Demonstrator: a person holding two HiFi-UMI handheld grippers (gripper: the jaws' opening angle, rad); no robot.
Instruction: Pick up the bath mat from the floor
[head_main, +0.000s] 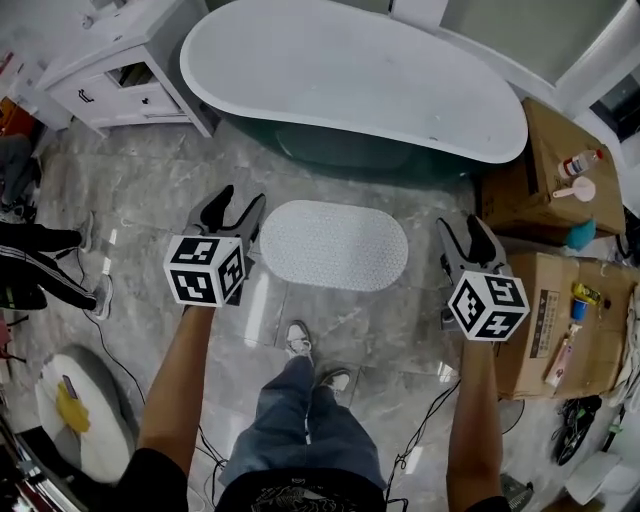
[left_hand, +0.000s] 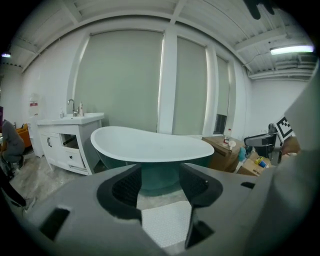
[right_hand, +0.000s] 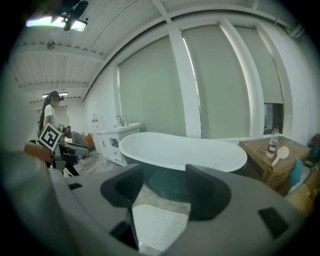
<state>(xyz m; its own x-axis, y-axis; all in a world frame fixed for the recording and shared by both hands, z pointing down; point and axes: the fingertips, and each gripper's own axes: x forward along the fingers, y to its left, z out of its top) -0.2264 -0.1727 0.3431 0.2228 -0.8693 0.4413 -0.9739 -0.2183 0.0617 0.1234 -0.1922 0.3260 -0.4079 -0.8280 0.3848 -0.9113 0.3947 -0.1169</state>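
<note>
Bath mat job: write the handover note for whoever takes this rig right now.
Left claw: open, nothing between its jaws, by the mat's left end.
Right claw: open, empty, off the mat's right end.
White oval textured bath mat: flat on the grey marble floor, in front of the white freestanding bathtub, between the two claws. Each gripper view shows it beyond the open jaws.
Done: one claw stands at each end of the mat; no grip yet.
Left: lower both claws, close on the mat's ends, lift it off the floor.
</note>
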